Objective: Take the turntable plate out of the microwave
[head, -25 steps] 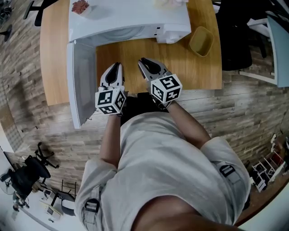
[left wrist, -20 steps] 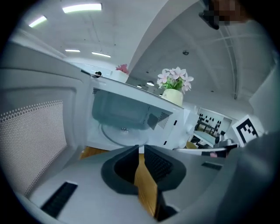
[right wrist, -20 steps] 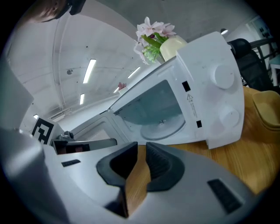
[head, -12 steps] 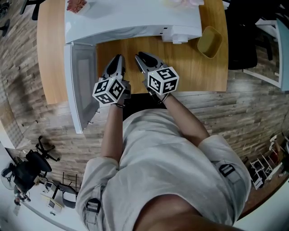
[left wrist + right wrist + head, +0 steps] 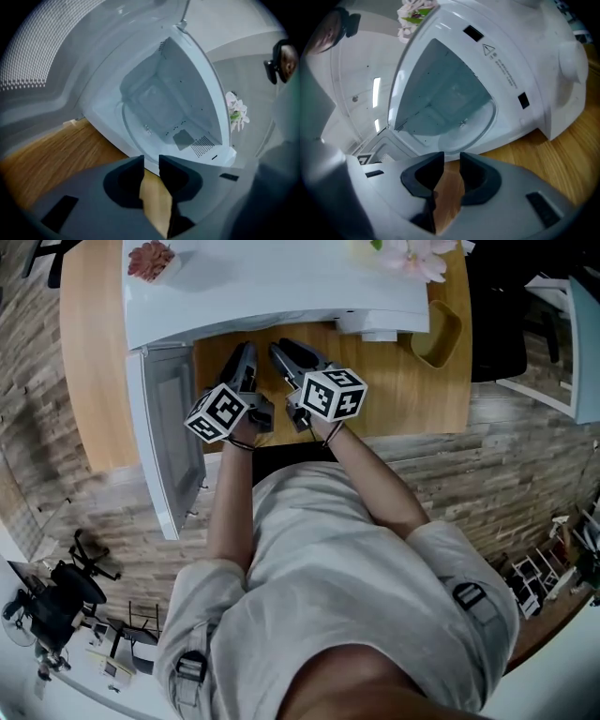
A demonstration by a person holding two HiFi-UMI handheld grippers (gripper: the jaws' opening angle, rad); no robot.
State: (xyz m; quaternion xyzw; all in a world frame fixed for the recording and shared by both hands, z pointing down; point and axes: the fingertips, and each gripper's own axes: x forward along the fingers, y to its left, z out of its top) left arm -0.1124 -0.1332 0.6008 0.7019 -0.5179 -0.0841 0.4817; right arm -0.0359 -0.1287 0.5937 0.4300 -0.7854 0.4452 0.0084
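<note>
A white microwave [image 5: 281, 287] stands on a wooden table [image 5: 403, 395], its door [image 5: 169, 427] swung open to the left. The clear glass turntable plate [image 5: 140, 129] [image 5: 464, 126] lies flat on the cavity floor. My left gripper [image 5: 246, 354] [image 5: 151, 161] and right gripper [image 5: 286, 351] [image 5: 452, 159] hover side by side over the table just in front of the cavity mouth, a little short of the plate's rim. On both grippers the jaws are opening with a narrow gap, and only the wood shows between them. Neither touches the plate.
An olive-green container [image 5: 439, 334] sits on the table to the microwave's right. Flowers [image 5: 408, 257] and a pink object [image 5: 150, 259] rest on top of the microwave. The open door walls off the left side. The table's front edge lies close behind the grippers.
Both grippers have moved forward toward the microwave's opening and rolled a little. Their tips now sit at the cavity mouth.
</note>
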